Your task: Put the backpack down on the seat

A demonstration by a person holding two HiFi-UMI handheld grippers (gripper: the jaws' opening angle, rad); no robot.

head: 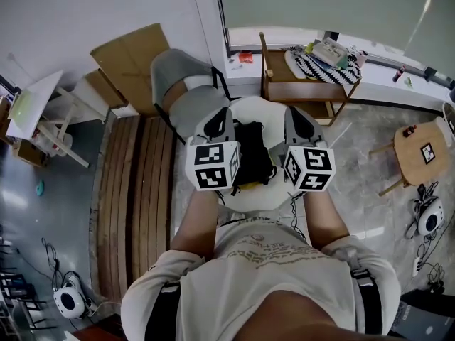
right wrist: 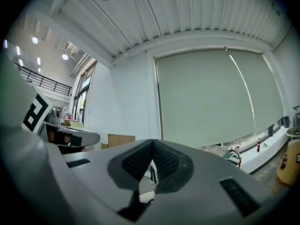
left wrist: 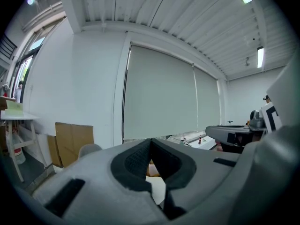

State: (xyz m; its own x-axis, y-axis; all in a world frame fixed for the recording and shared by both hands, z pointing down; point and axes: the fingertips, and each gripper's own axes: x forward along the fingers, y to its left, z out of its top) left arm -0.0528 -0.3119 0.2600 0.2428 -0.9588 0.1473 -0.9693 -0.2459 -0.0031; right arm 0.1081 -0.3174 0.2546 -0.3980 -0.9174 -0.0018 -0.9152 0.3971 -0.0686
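Note:
A black backpack (head: pixel 252 153) lies on a small round white table (head: pixel 264 192) right in front of me. My left gripper (head: pixel 220 118) is at its left side and my right gripper (head: pixel 295 118) at its right, both pointing away from me. Each stands shut with nothing between its pads; neither holds the backpack. A grey chair (head: pixel 179 84) with its seat (head: pixel 193 107) stands just beyond the table at the left, next to the left gripper. In the left gripper view (left wrist: pixel 151 143) and the right gripper view (right wrist: pixel 152 145) the closed jaws point up at wall, blind and ceiling.
A slatted wooden bench (head: pixel 131 183) runs along the left. Cardboard sheets (head: pixel 131 57) lean on the wall behind the grey chair. A wooden chair with a striped cloth (head: pixel 321 68) stands at the back, a round wooden stool (head: pixel 423 153) at the right. Cables and white devices (head: pixel 429 220) lie on the floor.

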